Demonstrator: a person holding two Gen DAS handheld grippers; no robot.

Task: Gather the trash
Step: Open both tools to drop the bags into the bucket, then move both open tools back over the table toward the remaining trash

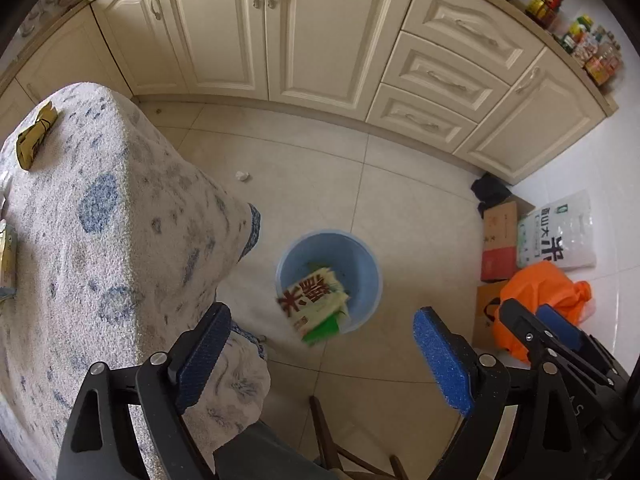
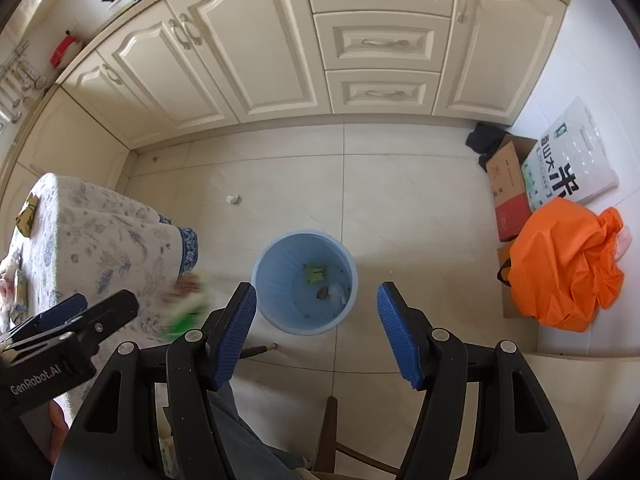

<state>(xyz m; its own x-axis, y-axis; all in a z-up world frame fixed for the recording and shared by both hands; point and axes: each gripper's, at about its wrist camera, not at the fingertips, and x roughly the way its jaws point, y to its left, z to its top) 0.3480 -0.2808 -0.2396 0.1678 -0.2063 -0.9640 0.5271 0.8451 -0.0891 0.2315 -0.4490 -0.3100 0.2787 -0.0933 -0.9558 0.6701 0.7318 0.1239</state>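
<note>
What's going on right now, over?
Both tools open, left, right. Wrapper blurred at bin rim. Paper scrap on floor. Nothing blocking.

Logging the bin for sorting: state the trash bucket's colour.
Light blue trash bucket, plain with ribbed inner walls; clearest in the right wrist view.

The cloth-covered surface (image 1: 120, 208) carries a yellow wrapper (image 1: 35, 136); the tiled floor (image 2: 400, 200) bears a blue bin (image 2: 305, 284) and a paper scrap (image 2: 233, 199).

Pale blue bin (image 2: 306, 282), orange bag (image 2: 568, 268)
</note>
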